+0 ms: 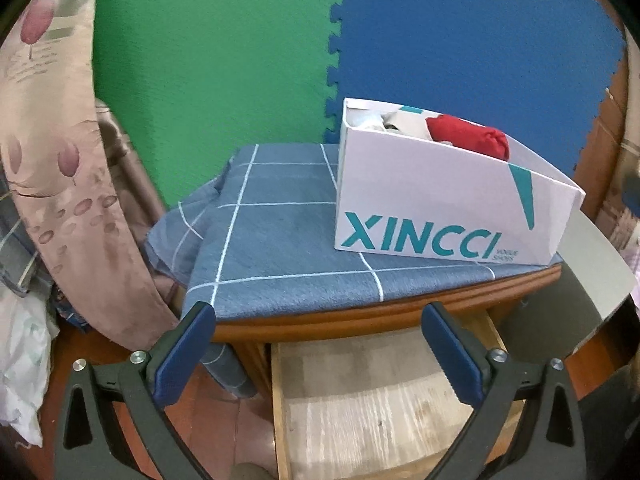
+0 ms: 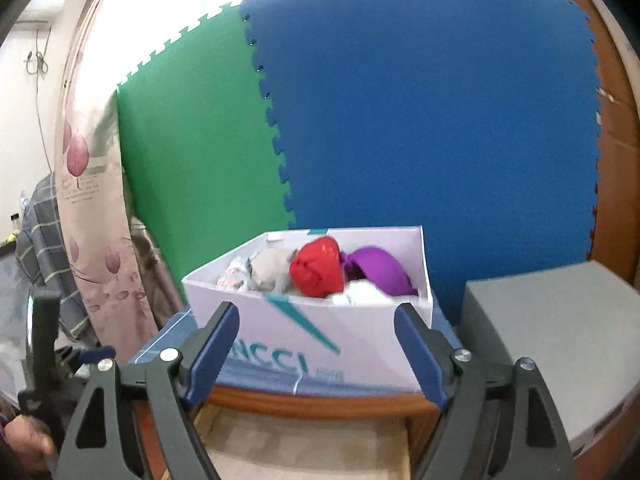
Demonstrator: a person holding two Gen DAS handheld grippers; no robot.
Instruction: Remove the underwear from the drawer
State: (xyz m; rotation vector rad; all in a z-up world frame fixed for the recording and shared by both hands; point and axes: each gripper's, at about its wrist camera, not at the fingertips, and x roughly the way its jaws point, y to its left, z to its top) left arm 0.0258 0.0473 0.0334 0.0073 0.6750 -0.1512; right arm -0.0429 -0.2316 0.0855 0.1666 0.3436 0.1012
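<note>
A wooden drawer [image 1: 360, 412] stands pulled open below the cabinet top; its pale bottom shows bare, and it also shows in the right wrist view [image 2: 304, 444]. A white XINCCI shoebox [image 1: 440, 204] sits on the blue checked cloth [image 1: 280, 232] on the cabinet; it holds rolled red underwear [image 1: 468, 134], a purple bra [image 2: 380, 270] and pale garments [image 2: 264, 270]. The box shows in the right wrist view [image 2: 360, 344] too. My left gripper [image 1: 320, 320] is open and empty above the drawer's front. My right gripper [image 2: 318, 316] is open and empty, just in front of the box.
Green and blue foam mats [image 1: 280, 48] cover the wall behind. A floral curtain [image 1: 52, 160] hangs at the left. A grey box [image 2: 560, 336] stands right of the cabinet. The left gripper's handle [image 2: 44, 344] and a hand show at the right wrist view's left edge.
</note>
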